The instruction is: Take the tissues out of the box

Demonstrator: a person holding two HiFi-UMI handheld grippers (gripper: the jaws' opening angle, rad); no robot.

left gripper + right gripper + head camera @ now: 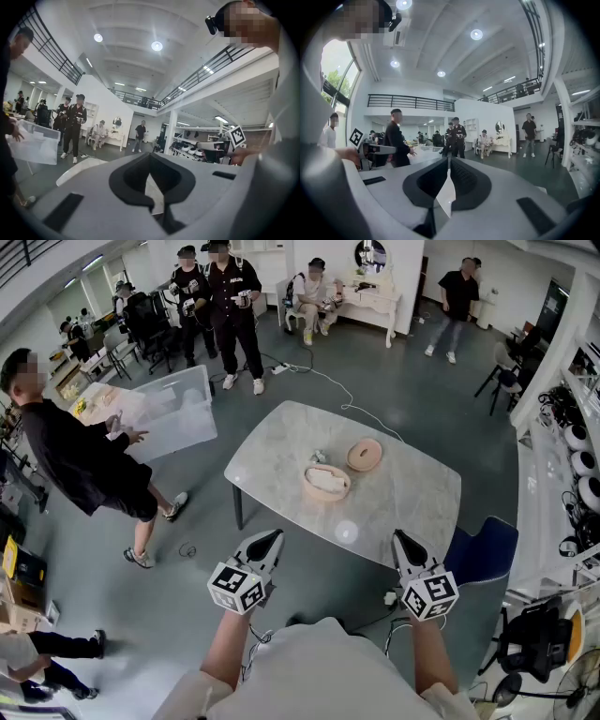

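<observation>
Hovering short of the desk, the left gripper and right gripper both have fingers together, empty. At twelve o'clock the tissue box sits open, tissues inside, lid at its two o'clock. The approach looks unstarted; next, reach forward, part fingers, pinch tissue.

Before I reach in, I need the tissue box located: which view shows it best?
The head view: the round box sits open on the table, lid beside it. Both gripper views look out across the room and show no box.
</observation>
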